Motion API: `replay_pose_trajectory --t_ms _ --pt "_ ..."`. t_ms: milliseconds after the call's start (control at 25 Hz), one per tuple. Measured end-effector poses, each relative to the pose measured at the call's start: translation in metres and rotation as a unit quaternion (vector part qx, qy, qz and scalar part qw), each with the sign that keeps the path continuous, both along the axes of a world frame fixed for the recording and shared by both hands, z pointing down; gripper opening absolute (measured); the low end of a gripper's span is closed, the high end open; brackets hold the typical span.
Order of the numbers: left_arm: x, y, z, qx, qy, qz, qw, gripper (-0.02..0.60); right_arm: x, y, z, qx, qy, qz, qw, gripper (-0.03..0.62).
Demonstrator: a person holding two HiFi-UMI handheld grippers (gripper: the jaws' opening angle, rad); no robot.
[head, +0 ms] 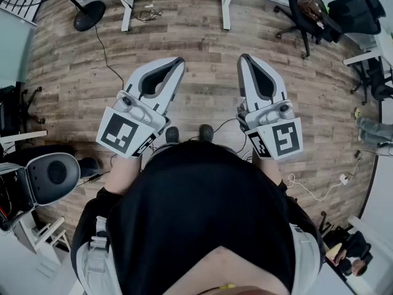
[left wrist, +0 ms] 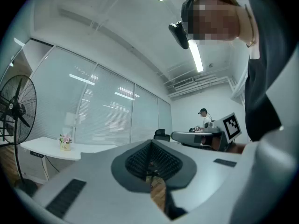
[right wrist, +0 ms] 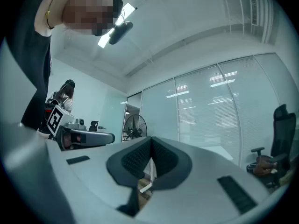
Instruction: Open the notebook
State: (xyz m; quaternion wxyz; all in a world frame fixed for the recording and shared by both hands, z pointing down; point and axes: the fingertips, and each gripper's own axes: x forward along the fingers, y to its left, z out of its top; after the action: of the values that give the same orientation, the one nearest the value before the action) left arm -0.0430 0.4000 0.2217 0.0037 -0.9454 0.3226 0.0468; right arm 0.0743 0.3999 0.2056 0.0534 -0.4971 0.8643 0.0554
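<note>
The person stands over a wooden floor (head: 202,48) with both tools held out level in front of the body. The left gripper (head: 177,63) is clenched on nothing: in its own view the dark ribbed pads meet at the tip, and only floor shows through the gap behind them. The right gripper (head: 244,59) is likewise closed and empty, its pads pressed together.

No notebook shows in any view. None can be made out on the floor below, on the white desk (left wrist: 51,149) by the blinds, or around the office chair (head: 310,8), so its place cannot be told.

Judging by the task alone, a notebook is likely light. Its thin cover would flex and its pages would slide on each other, so it may skate across a surface when pushed. The sensible hold would be the free edge of the cover, opposite the spine. One gripper would pinch it shallowly there while the other pins the page block near the spine. Both would first need to open.
</note>
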Motion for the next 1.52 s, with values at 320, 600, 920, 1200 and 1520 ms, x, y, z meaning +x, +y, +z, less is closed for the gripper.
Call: replay_pose_trajectory --t_ms 320,600,920,1200,1520 --pt "0.000 0.000 -0.001 0.001 0.002 0.001 1.0000 0.012 -0.001 0.001 -0.001 0.002 0.002 0.001 1.000 0.003" --pt "-0.011 0.005 -0.003 0.002 0.002 0.003 1.0000 0.012 -0.010 0.006 -0.002 0.002 0.003 0.003 1.000 0.003" --pt "-0.036 0.006 -0.004 0.009 -0.006 0.001 0.9999 0.012 -0.031 0.006 -0.004 0.003 -0.001 0.012 1.000 0.003" --pt "-0.064 0.004 0.000 0.000 -0.005 0.006 1.0000 0.012 -0.059 0.007 0.002 -0.010 0.002 0.025 1.000 0.003" --pt "-0.090 0.006 0.010 -0.009 -0.015 0.030 0.9994 0.012 -0.085 0.016 0.012 -0.016 -0.005 0.054 0.998 0.003"
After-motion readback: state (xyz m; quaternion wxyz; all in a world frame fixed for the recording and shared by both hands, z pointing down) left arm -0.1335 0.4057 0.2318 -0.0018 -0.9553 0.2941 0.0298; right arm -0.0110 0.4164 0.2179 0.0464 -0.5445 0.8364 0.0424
